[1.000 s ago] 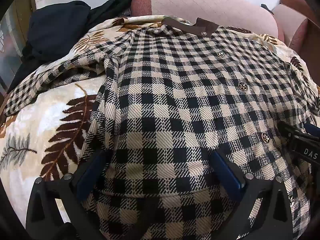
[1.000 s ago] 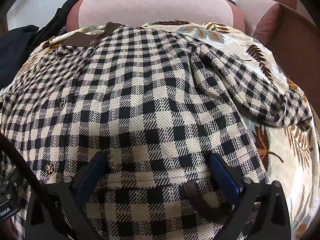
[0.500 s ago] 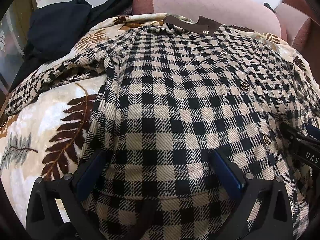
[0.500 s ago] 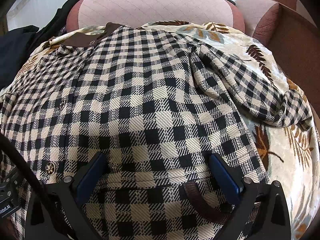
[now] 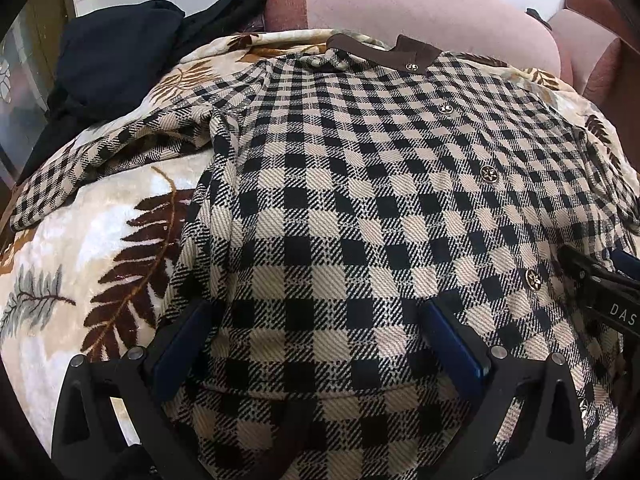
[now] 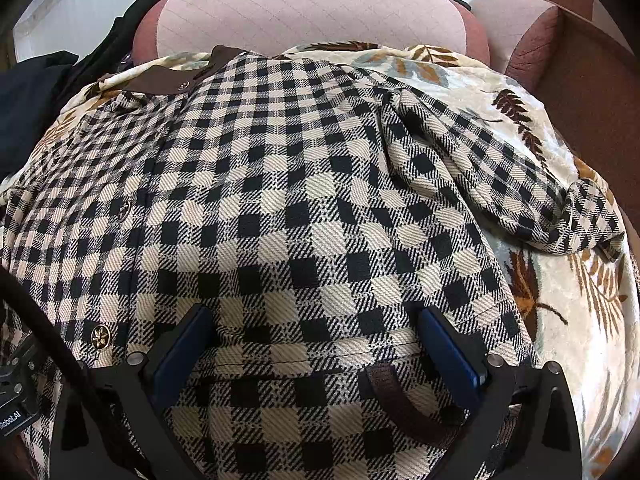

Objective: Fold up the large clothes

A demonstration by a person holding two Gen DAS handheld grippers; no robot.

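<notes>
I found the checked shirt (image 5: pixel 360 200) spread front-up on the leaf-print blanket (image 5: pixel 100 248), brown collar (image 5: pixel 380 50) toward the pink cushion (image 5: pixel 420 12). My left gripper (image 5: pixel 316 344) and right gripper (image 6: pixel 316 344) both stood over its lower hem, jaws wide, fabric bunched between the blue pads (image 6: pixel 180 356). The 2 sleeves lay out sideways.

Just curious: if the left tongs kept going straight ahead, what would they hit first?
Probably the checked coat itself: the left tongs stand open over its lower part, fabric directly ahead.
</notes>
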